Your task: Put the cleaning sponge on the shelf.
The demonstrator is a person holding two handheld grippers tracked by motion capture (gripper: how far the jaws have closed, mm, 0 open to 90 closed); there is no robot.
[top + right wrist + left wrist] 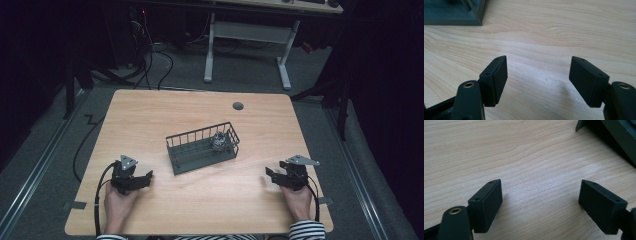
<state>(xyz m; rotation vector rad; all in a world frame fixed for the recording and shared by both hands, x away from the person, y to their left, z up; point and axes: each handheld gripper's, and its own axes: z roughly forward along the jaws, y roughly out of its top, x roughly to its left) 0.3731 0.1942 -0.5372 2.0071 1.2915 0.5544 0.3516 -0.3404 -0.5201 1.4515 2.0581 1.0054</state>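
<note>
Resting low on light wooden table (pixel 200 200): left gripper (pixel 540 195), jaws spread, nothing between | right gripper (pixel 538 75), jaws spread, nothing between | dark grey wire basket (pixel 202 147) at table centre, between both grippers, well apart from each | small crumpled silvery object (pixel 218 141) inside basket's right end.

A lab or recording room: dark curtains all around, grey carpet, loose cables (pixel 150 60) on the floor, a white-legged desk (pixel 247 50) beyond the wooden table (pixel 200 200) under the jaws.
</note>
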